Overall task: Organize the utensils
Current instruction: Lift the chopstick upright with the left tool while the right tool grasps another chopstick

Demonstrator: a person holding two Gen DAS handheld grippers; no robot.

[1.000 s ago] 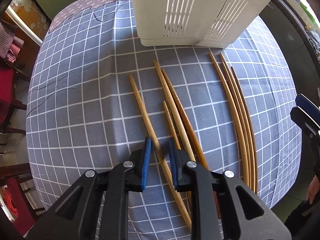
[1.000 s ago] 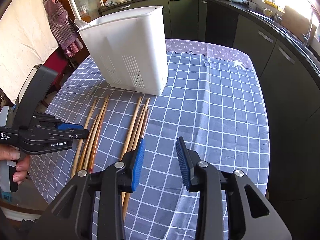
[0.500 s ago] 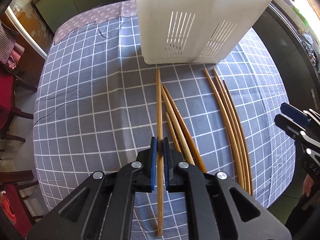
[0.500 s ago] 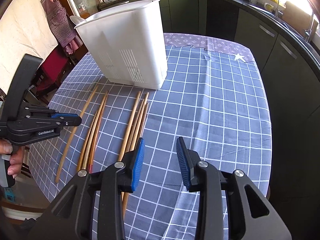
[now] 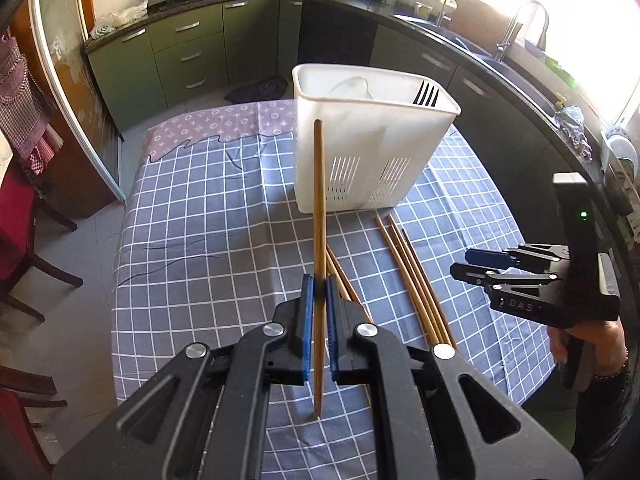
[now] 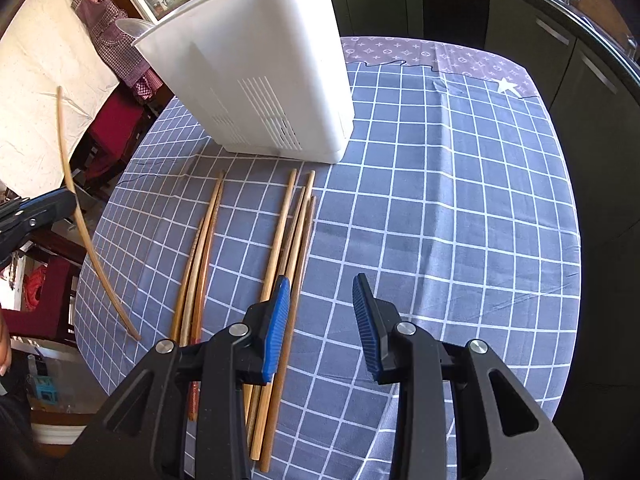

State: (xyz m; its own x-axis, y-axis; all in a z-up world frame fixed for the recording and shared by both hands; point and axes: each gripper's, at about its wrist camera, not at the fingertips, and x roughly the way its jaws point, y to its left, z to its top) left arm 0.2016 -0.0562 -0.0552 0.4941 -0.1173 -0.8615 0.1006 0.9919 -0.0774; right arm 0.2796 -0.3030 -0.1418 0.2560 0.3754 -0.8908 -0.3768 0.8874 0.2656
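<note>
My left gripper (image 5: 318,292) is shut on one wooden chopstick (image 5: 319,216) and holds it lifted off the table, its far tip in front of the white utensil basket (image 5: 372,160). In the right wrist view this chopstick (image 6: 78,208) hangs in the air at the left edge. Several more chopsticks (image 6: 288,248) lie on the checked tablecloth before the basket (image 6: 260,72). My right gripper (image 6: 320,316) is open and empty above their near ends; it also shows in the left wrist view (image 5: 480,264).
A black fork (image 5: 426,94) and a white utensil (image 5: 352,86) stand in the basket. Red chairs (image 5: 16,236) stand left of the table. Dark kitchen cabinets (image 5: 192,52) and a counter run behind and to the right. The table edge (image 6: 572,320) is near at right.
My left gripper closed on one chopstick and lifted it off the table, tilting up so the basket's open top shows. My right gripper came lower over the remaining chopsticks.
</note>
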